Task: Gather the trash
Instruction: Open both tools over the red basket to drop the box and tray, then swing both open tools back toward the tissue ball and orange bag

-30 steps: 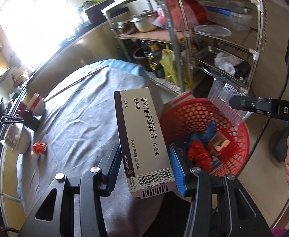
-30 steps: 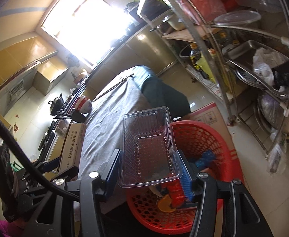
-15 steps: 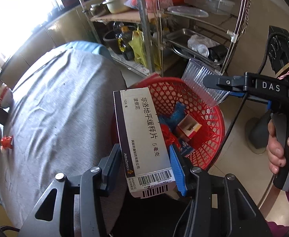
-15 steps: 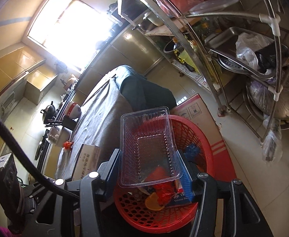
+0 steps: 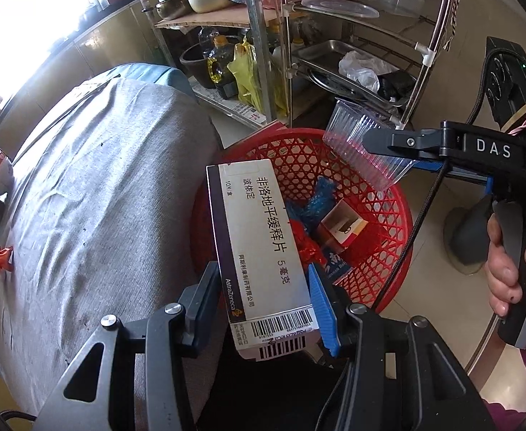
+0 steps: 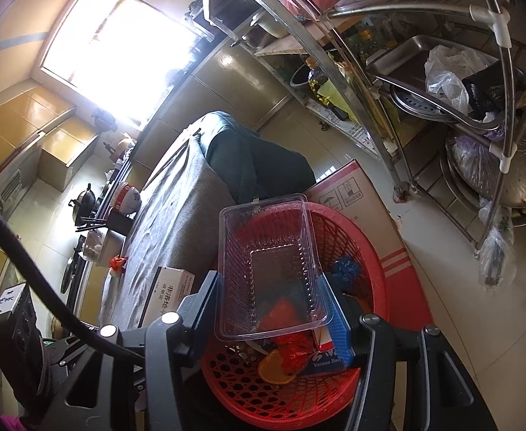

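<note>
A grey cloth is covering the table (image 5: 94, 194) left of both grippers in a tiled kitchen with a steel rack (image 5: 353, 54) beyond. The left gripper (image 5: 263, 296) is clamping one AstraZeneca medicine box (image 5: 259, 251); the right gripper (image 6: 268, 296) is clamping one clear plastic tray (image 6: 266, 262). Both are hanging over one red mesh basket (image 5: 381, 230) holding a "Yunnan Baiyao" box (image 6: 326, 357).

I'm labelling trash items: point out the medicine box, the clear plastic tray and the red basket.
medicine box (image 5: 263, 248): left wrist view, printed front face.
clear plastic tray (image 6: 268, 269): right wrist view, ribbed bottom.
red basket (image 5: 388, 212): left wrist view, mesh wall on its far right side.
</note>
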